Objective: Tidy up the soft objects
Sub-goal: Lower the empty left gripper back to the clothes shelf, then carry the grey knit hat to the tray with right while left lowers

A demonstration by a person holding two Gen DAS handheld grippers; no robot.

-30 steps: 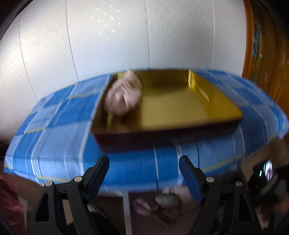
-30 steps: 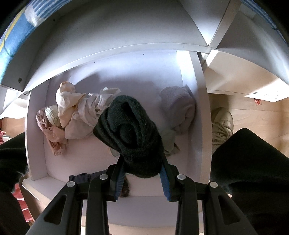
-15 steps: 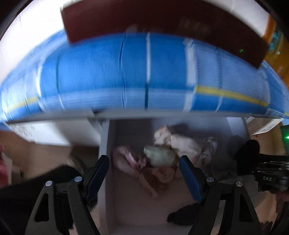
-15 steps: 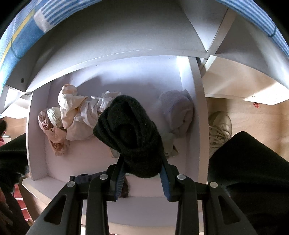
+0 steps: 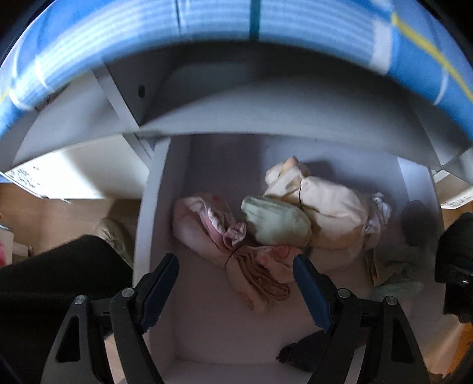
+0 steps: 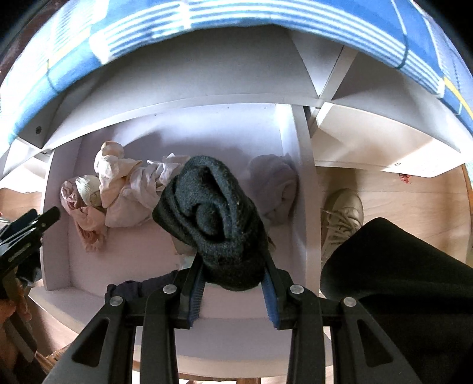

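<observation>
While the right hand-held gripper (image 6: 233,280) is pointed steeply down over a white shelf compartment (image 6: 207,141), a rolled black sock (image 6: 212,218) is clamped between its blue pads, jaws narrow on the lower end, the roll standing out toward 12 o'clock. On the compartment floor a heap of pale soft items is seen: a cream bundle (image 6: 127,189) at 10 o'clock of the sock, pink cloth (image 6: 85,224) just left of that, a lavender roll (image 6: 275,189) at 2 o'clock against the right wall. A dark cloth (image 6: 139,288) lies at the front edge, 7 o'clock. The left hand-held gripper (image 5: 236,289) is held wide, nothing between the pads, above the same compartment. In its view a pale green roll (image 5: 275,221) sits at 12 o'clock of the jaws, touching pink cloth (image 5: 207,233) at 11 and the cream bundle (image 5: 328,206) at 1. Blue checked cloth (image 5: 207,26) on the tabletop fills the upper edge. A shoe (image 6: 340,215) and a dark trouser leg (image 6: 399,280) are seen at right on the wood floor.
</observation>
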